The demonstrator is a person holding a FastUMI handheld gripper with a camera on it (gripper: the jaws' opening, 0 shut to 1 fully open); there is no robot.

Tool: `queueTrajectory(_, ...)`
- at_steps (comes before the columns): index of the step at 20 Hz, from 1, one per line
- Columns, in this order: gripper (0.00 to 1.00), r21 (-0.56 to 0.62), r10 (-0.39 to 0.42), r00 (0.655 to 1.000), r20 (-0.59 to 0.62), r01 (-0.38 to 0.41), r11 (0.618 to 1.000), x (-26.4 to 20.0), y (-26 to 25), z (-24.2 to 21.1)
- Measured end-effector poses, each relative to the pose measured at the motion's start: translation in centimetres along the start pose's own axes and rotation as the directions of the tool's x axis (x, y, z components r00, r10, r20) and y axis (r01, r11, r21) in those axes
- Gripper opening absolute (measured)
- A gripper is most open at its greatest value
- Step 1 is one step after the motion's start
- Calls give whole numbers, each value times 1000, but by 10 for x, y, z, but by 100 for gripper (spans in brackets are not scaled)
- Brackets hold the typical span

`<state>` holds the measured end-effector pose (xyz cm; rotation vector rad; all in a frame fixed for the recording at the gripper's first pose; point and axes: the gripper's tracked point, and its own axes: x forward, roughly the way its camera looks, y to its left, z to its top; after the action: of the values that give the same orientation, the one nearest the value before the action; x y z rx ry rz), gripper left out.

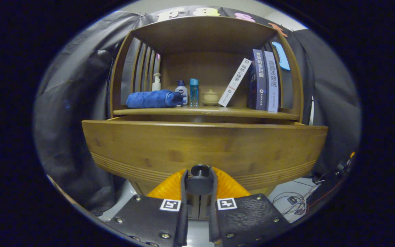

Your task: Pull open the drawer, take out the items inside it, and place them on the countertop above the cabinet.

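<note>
The wooden drawer's front panel (204, 147) stands wide and close ahead of me, pulled out from the cabinet, with a dark gap between its top edge and the countertop (204, 111) above. My gripper (199, 176) is shut on the drawer's round dark knob (199, 183), low in the middle of the panel, one finger pressing on each side of it. The panel hides the inside of the drawer and whatever lies in it.
On the countertop, from the left, lie a rolled blue towel (154, 98), a pump bottle (156, 82), a white bottle (181, 91), a blue bottle (193, 92) and a small lidded pot (210, 97). A leaning book (235, 82) and upright books (264, 80) follow. Cables (293, 199) lie on the floor to the right.
</note>
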<state>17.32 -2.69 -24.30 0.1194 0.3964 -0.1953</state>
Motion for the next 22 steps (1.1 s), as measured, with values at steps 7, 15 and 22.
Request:
queueTrajectory(7, 24, 11, 8, 1000, -12, -8, 1000, -32, 0, -10)
queueTrajectory(15, 24, 45, 14, 1000, -23, -12, 999, -43, 3, -14)
queueTrajectory(22, 24, 60, 13, 1000, -19, -11, 998, -47, 7, -14)
